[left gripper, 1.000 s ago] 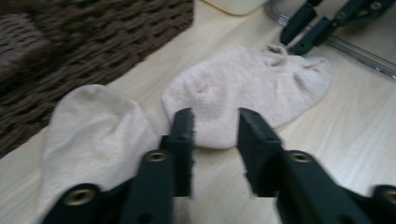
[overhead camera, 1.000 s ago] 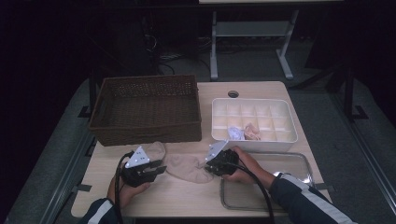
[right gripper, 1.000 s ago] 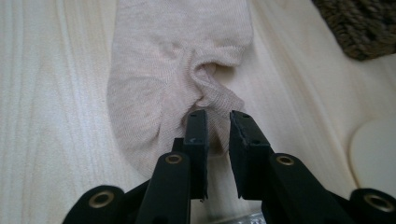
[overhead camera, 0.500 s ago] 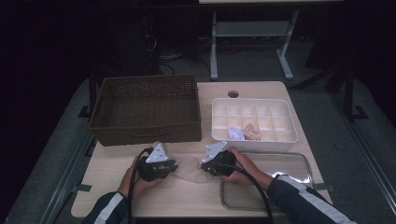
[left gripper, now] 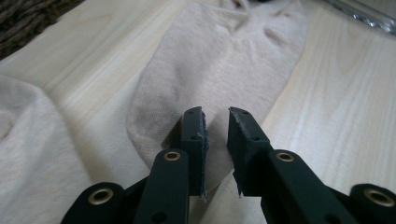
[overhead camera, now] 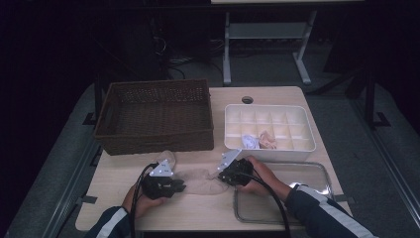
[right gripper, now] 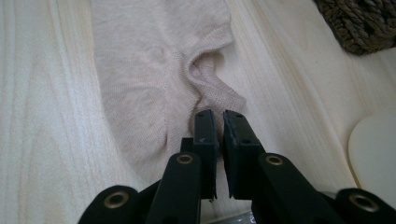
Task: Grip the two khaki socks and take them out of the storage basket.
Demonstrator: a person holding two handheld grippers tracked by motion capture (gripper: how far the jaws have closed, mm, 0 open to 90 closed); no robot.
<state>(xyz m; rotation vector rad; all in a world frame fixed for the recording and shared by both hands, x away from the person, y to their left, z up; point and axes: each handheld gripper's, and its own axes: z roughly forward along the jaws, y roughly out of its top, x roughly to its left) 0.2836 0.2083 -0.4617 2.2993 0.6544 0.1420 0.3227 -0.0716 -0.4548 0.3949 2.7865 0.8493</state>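
A beige sock (overhead camera: 200, 177) lies flat on the wooden table between my two grippers. My left gripper (overhead camera: 182, 187) sits at its left end. In the left gripper view its jaws (left gripper: 217, 112) have just been closing; a narrow gap remains over the sock's toe (left gripper: 219, 60), and the pads do not visibly press the fabric. My right gripper (overhead camera: 220, 174) is at the sock's other end. Its jaws (right gripper: 218, 114) have also just been closing and now pinch a raised fold of the sock (right gripper: 154, 70). A second beige sock (overhead camera: 167, 157) lies just behind the left gripper (left gripper: 28, 140).
A dark wicker basket (overhead camera: 153, 111) stands at the back left. A white compartment box (overhead camera: 270, 152) at the back right holds a white bundle (overhead camera: 250, 142) and a pink one (overhead camera: 267, 140). A metal tray (overhead camera: 297, 191) lies under the right forearm.
My left gripper has moved right and down onto the sock's toe end, with its jaws narrower. The right gripper has stayed at the other end and drawn its jaws together.
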